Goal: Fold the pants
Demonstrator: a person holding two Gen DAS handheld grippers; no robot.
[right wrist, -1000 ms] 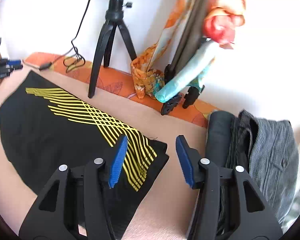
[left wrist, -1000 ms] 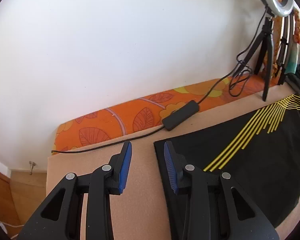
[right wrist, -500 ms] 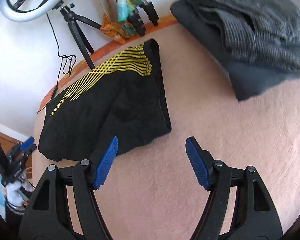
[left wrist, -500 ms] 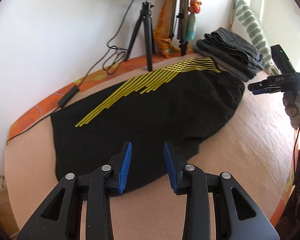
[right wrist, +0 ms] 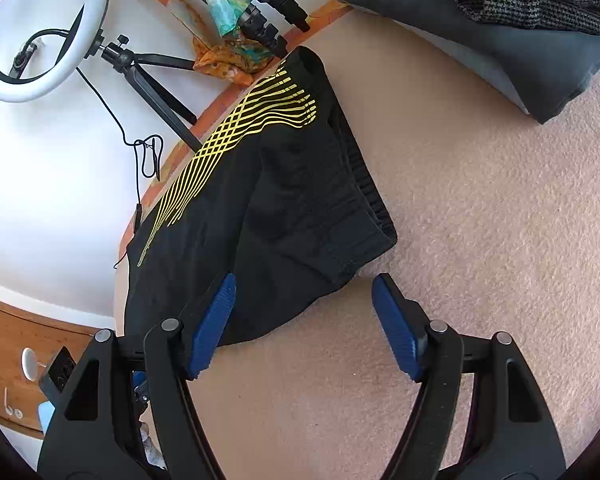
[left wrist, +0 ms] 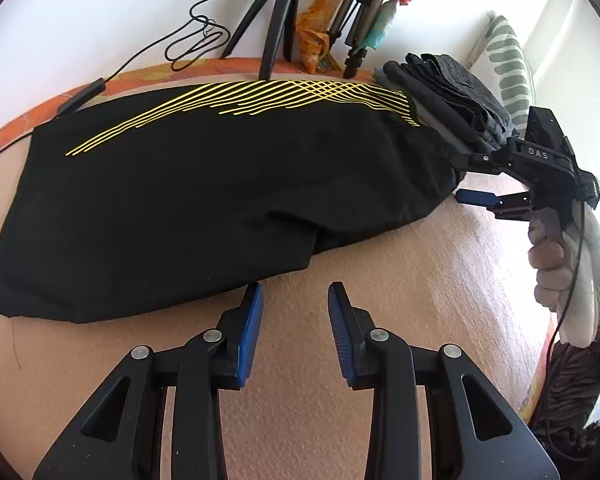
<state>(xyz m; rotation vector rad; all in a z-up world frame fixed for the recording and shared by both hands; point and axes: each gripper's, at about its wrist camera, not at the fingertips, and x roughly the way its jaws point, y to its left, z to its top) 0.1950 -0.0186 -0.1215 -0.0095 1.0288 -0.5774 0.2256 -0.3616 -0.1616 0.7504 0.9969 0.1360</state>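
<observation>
Pants: we see the black pants [left wrist: 188,200] with yellow lines lying flat across the upper middle of the left wrist frame, on the pink bed cover [left wrist: 440,280].
Left gripper [left wrist: 295,332]: ours stands apart, empty, just below the pants' edge.
Right gripper [right wrist: 304,324]: spread wide, empty, at the waistband corner.
Folded clothes [left wrist: 452,92]: stacked upper right.

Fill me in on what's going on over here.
A person holding a two-finger gripper in each hand is about to fold black pants with yellow stripes, lying flat on a pinkish blanket. The right gripper is open at the waistband end; the left gripper is open near the pants' front edge. Neither grips cloth yet. A stack of folded clothes sits beyond.
</observation>
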